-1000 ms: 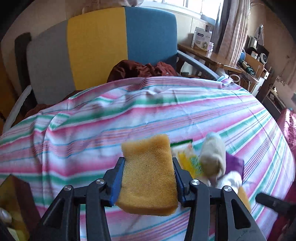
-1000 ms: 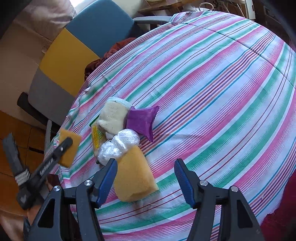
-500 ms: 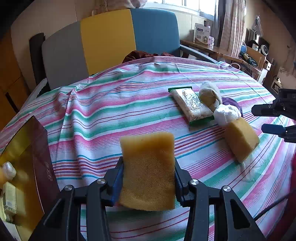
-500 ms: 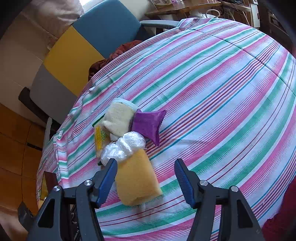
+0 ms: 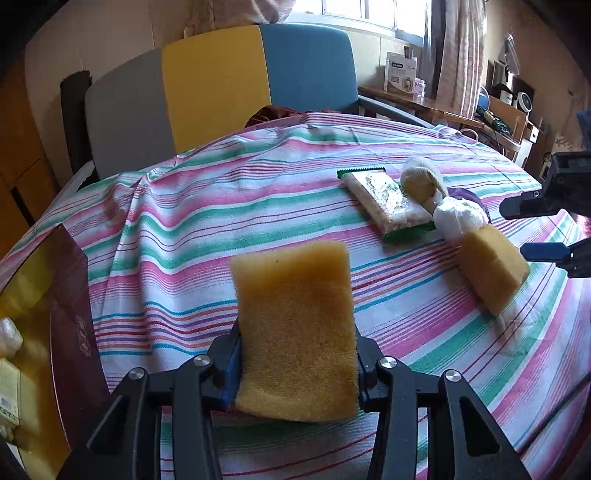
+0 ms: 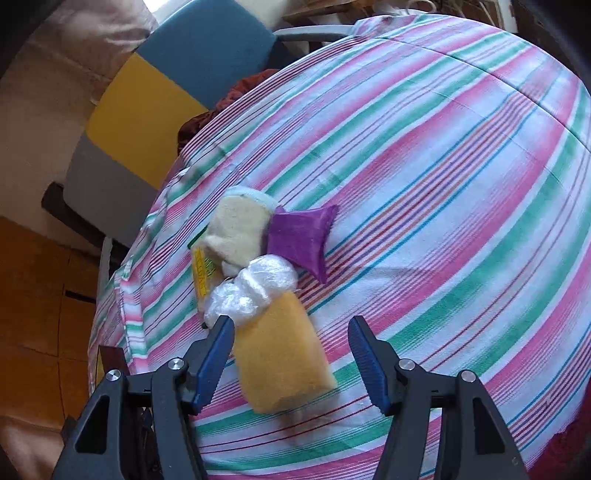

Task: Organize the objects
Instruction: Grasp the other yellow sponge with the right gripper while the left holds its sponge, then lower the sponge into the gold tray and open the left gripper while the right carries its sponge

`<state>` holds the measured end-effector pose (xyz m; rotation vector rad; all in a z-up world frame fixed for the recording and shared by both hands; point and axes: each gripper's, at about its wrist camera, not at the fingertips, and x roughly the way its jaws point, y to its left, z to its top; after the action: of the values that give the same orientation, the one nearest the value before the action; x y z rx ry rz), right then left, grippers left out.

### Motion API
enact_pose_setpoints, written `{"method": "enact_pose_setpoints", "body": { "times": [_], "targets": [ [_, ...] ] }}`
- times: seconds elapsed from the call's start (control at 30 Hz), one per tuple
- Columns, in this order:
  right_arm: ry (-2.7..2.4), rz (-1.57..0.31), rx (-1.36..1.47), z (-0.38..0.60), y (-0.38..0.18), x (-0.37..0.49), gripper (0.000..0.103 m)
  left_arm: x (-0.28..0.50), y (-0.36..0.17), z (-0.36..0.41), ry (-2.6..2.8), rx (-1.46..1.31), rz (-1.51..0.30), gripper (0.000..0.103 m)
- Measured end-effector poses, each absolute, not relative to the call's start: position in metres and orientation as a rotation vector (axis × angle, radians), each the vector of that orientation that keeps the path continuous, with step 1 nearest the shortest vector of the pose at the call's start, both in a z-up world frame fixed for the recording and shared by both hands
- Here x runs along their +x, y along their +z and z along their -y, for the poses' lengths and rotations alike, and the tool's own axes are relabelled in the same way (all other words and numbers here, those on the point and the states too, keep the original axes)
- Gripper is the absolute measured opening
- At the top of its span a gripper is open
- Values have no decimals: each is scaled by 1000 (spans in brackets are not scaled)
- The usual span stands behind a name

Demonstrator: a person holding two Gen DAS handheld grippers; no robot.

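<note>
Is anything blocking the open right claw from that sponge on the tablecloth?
Nothing visible does. The right gripper is open over the yellow sponge; only the clear plastic bag touches the sponge's far end.

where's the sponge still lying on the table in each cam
Left wrist: sponge on the table lies at the right, beside the open right gripper.
Right wrist: lower centre, between the open jaws.
Shared landmark: crumpled clear plastic bag touching its far end.

Home living room: striped tablecloth over table, grey-yellow-blue armchair behind, curtained window, cluttered wooden side desk along wall.
</note>
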<state>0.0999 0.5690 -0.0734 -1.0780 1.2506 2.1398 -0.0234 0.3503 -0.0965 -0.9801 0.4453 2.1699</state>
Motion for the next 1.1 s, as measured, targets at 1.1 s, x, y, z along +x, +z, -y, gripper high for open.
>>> {"method": "enact_pose_setpoints", "body": {
  "times": [1.1],
  "targets": [
    [2166, -525, -1494, -521, -92, 56, 56, -4, -39, -309, 2160, -976, -279, 46]
  ]
}}
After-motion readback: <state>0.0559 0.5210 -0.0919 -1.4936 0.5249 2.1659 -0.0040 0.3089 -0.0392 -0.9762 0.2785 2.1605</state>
